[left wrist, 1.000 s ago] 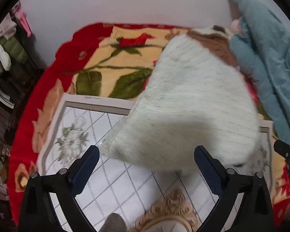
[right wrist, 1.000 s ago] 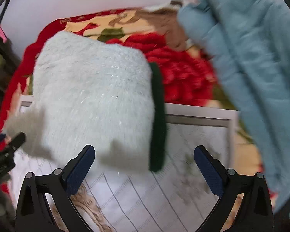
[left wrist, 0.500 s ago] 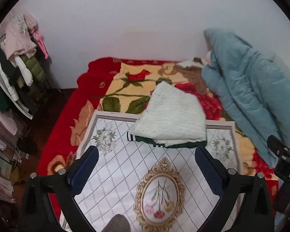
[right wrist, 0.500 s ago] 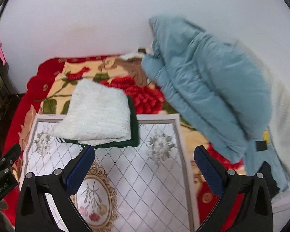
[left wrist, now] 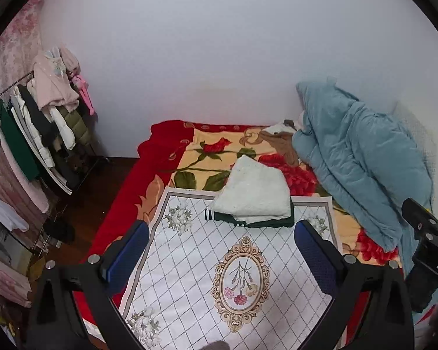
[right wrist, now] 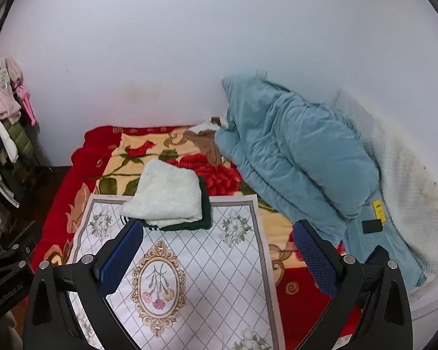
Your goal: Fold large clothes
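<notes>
A folded fluffy white garment lies on top of a folded dark green garment at the far end of a white patterned mat on the bed. The stack also shows in the right wrist view: the white garment on the green one. My left gripper is open and empty, held well back from the stack. My right gripper is open and empty, also well back above the mat.
A red floral blanket covers the bed. A bulky blue quilt is piled at the right against the wall, with a white blanket beyond it. A clothes rack with hanging garments stands left of the bed.
Both grippers have pulled back and up from close over the white garment. The folded stack now lies at a distance on the mat, untouched.
</notes>
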A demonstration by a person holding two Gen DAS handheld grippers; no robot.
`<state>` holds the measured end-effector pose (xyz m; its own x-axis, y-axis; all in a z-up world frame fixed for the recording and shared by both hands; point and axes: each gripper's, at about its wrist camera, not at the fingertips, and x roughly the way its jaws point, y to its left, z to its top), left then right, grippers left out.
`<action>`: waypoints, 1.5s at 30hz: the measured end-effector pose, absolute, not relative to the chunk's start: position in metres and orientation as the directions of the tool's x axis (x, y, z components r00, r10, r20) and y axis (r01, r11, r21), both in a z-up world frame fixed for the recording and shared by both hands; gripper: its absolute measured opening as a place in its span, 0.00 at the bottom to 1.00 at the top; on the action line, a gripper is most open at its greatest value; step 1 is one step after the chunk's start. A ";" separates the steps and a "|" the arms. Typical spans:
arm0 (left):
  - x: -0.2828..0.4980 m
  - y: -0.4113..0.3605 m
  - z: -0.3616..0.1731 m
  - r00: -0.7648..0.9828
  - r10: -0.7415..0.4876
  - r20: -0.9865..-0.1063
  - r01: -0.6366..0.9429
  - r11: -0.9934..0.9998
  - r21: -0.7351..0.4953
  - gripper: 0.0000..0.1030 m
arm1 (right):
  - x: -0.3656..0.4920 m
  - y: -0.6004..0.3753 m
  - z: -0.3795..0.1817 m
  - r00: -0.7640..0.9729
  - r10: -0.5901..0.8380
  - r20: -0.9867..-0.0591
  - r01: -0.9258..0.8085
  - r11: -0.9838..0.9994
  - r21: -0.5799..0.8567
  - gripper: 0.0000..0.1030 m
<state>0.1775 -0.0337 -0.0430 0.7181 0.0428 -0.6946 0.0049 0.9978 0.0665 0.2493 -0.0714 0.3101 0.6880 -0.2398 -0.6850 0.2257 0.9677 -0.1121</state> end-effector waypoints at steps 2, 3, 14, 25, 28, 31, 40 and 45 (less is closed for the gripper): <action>0.169 -0.033 -0.037 0.716 0.043 -0.697 0.001 0.998 0.062 0.99 | 0.234 -0.069 0.323 0.694 -0.240 -0.679 0.226 0.968 -0.111 1.00; 0.165 -0.033 -0.033 0.715 0.036 -0.698 0.002 0.999 0.053 0.99 | 0.227 -0.068 0.329 0.696 -0.236 -0.679 0.224 0.969 -0.108 1.00; 0.138 -0.032 -0.003 0.690 0.040 -0.722 -0.003 0.999 0.052 0.99 | 0.189 -0.059 0.381 0.707 -0.230 -0.669 0.198 0.972 -0.125 1.00; 0.120 -0.031 0.009 0.713 0.038 -0.700 -0.010 0.999 0.043 0.99 | 0.177 -0.053 0.404 0.715 -0.227 -0.661 0.182 0.974 -0.137 1.00; 0.119 -0.029 0.012 0.721 0.044 -0.692 -0.014 0.999 0.050 0.99 | 0.178 -0.052 0.405 0.718 -0.221 -0.660 0.179 0.975 -0.131 1.00; 0.118 -0.028 0.013 0.722 0.044 -0.691 -0.012 0.999 0.052 0.99 | 0.179 -0.052 0.406 0.720 -0.217 -0.659 0.178 0.976 -0.127 1.00; 0.118 -0.027 0.013 0.725 0.044 -0.688 -0.007 0.998 0.057 0.99 | 0.189 -0.045 0.408 0.717 -0.188 -0.671 0.153 0.982 -0.112 1.00; 0.118 -0.025 0.014 0.724 0.040 -0.689 -0.005 0.999 0.053 0.99 | 0.192 -0.043 0.404 0.712 -0.189 -0.676 0.156 0.982 -0.110 1.00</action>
